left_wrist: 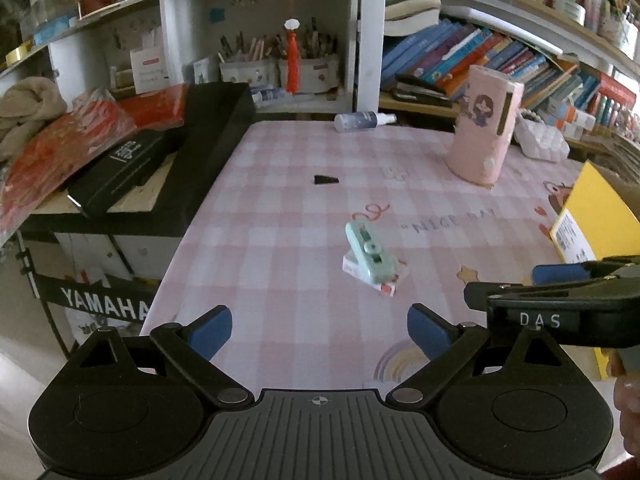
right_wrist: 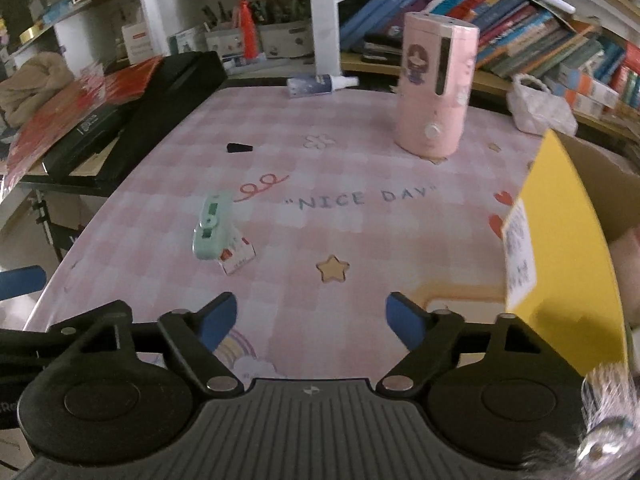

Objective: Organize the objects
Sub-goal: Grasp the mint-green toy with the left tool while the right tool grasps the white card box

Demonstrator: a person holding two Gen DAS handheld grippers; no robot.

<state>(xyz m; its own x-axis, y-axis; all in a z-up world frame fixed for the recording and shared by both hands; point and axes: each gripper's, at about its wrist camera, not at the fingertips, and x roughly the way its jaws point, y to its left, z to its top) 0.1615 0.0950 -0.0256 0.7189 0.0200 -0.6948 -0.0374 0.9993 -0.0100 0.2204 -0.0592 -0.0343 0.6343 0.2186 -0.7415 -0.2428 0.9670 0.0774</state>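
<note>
Both the left gripper [left_wrist: 320,330] and right gripper [right_wrist: 310,322] are released, gripping nothing. Ahead of their fingers, the mint-green plastic clip-like gadget [left_wrist: 370,250] leaning on a small white-and-red carton [left_wrist: 386,278] looks light, rigid, slippery; pinch its 2 long sides.

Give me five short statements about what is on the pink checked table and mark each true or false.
1. The mint green device lies partly on a small white and red box. True.
2. The pink cylinder lies on its side. False: it stands upright.
3. The spray bottle lies on its side at the far edge of the table. True.
4. The right gripper holds the small black piece. False: its jaws are open and empty, and the piece lies on the table.
5. The yellow box stands left of the green device. False: right.
</note>
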